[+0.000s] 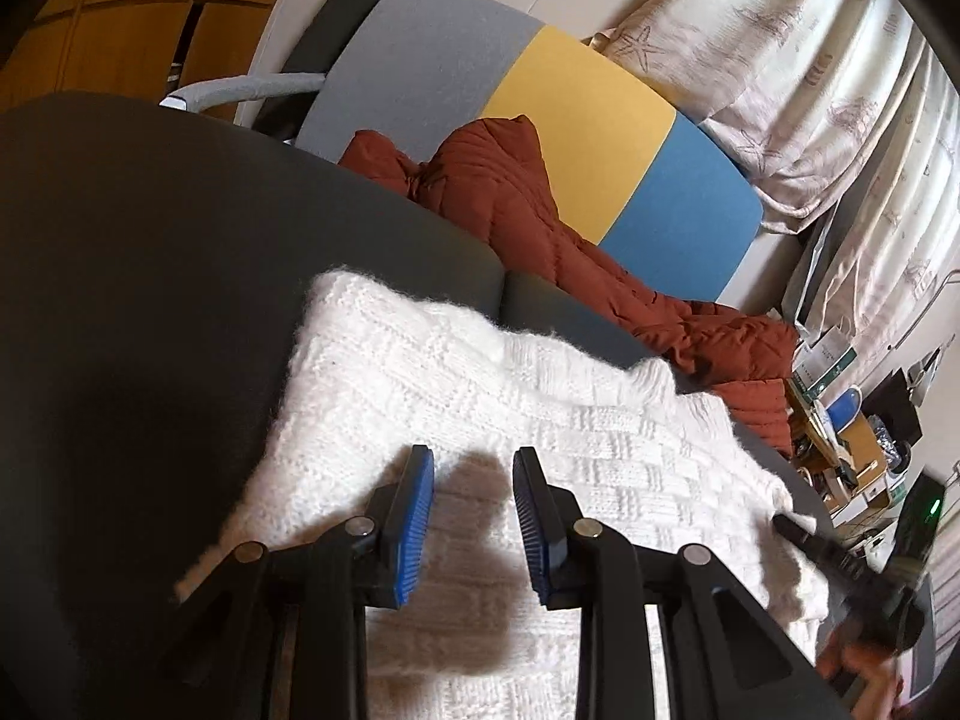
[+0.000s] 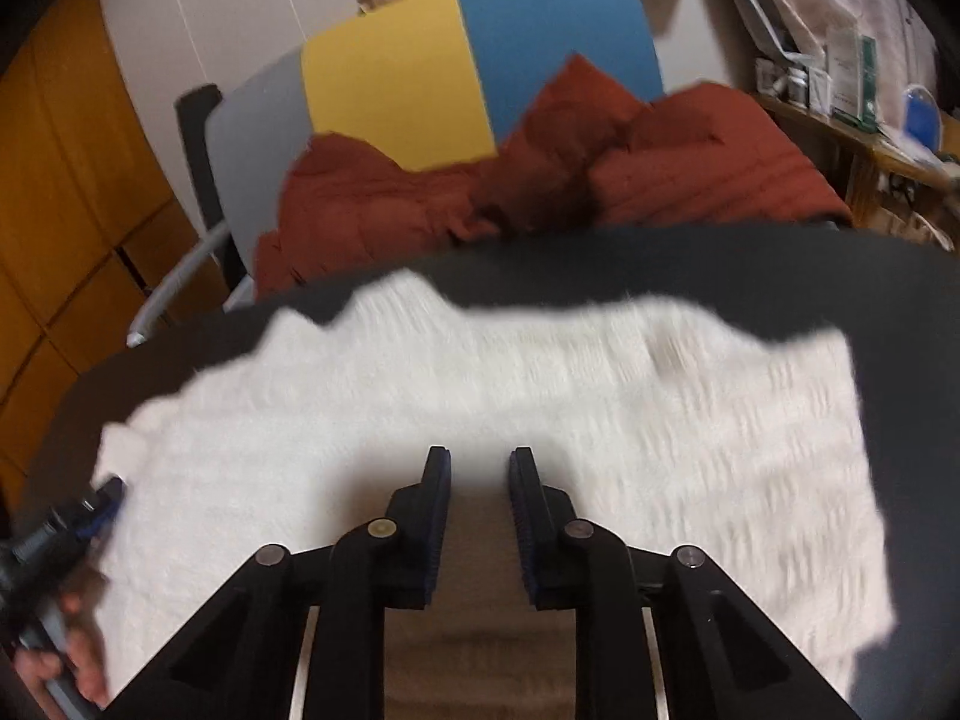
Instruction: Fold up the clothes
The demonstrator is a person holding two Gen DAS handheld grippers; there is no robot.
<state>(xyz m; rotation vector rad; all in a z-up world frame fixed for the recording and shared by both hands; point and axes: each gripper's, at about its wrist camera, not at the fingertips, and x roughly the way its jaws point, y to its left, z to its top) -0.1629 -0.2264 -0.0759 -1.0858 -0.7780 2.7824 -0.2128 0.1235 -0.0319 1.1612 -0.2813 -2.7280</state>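
A white knitted sweater (image 1: 480, 372) lies spread flat on a dark grey table (image 1: 150, 240). My left gripper (image 1: 474, 456) hovers just above the sweater's near part, open, with only knit showing in the gap between its blue pads. The right wrist view is motion-blurred. In it my right gripper (image 2: 480, 456) stands open above the same sweater (image 2: 540, 372), nothing between its fingers. The left gripper's tip (image 2: 102, 504) and the hand holding it sit at the sweater's left edge. From the left wrist view, the right gripper's tip (image 1: 792, 528) is at the sweater's right corner.
A rust-red quilted jacket (image 1: 498, 180) is heaped on a grey, yellow and blue chair (image 1: 576, 120) just past the table's far edge (image 2: 780, 276). Patterned curtains (image 1: 810, 60) and a cluttered shelf (image 1: 840, 432) are to the right, and wooden cabinets (image 2: 48, 180) to the left.
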